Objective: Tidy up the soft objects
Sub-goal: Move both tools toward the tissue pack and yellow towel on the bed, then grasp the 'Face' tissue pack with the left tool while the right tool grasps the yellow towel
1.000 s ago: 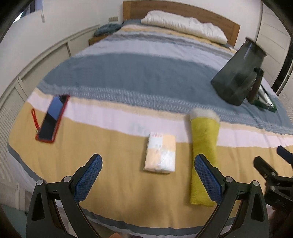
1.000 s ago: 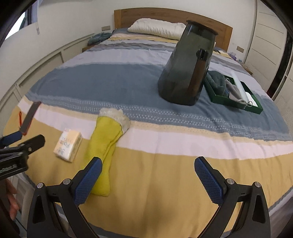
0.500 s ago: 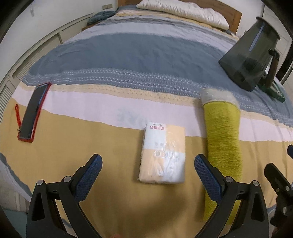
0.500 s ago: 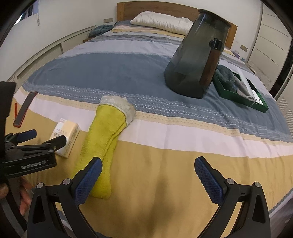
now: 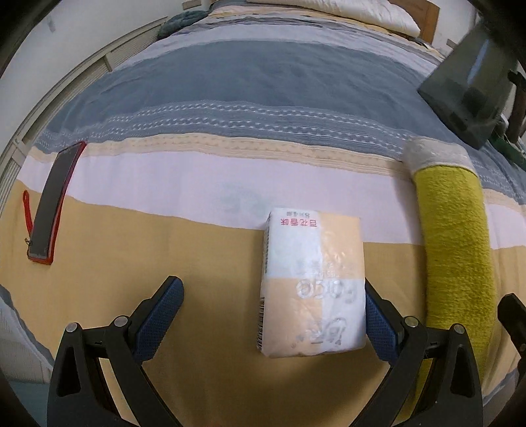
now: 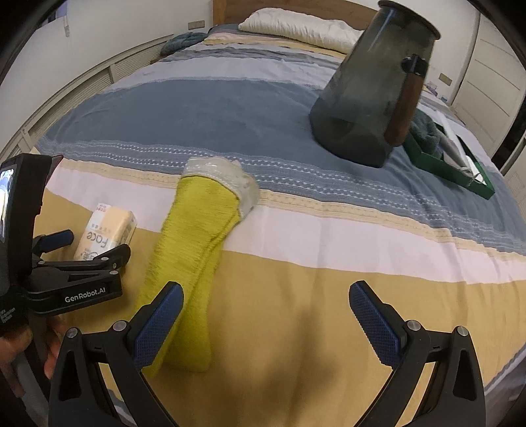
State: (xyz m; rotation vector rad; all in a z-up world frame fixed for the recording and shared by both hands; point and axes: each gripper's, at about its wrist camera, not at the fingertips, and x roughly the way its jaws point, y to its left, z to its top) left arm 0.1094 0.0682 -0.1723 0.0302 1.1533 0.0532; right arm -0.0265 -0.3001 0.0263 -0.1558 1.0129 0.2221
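A cream-and-white tissue pack [image 5: 312, 285] lies on the striped bedspread [image 5: 230, 184]. My left gripper [image 5: 273, 315] is open and low over the bed; the pack's near end sits between its fingers, close to the right finger. A yellow-green sock with a white fuzzy cuff [image 5: 453, 249] lies just right of the pack. In the right wrist view the sock [image 6: 194, 249] lies beside the left finger of my open, empty right gripper [image 6: 263, 315]. The pack [image 6: 105, 233] and the left gripper [image 6: 85, 249] show at the left there.
A dark grey bin [image 6: 371, 95] lies tilted on the blue stripe. A green tray [image 6: 450, 161] holding a teal cloth and other items sits behind it. A phone in a red case [image 5: 52, 207] lies at the left. A pillow [image 6: 296, 29] rests by the headboard.
My left gripper has moved forward and down toward the tissue pack, which now sits between its fingers. My right gripper has shifted slightly forward.
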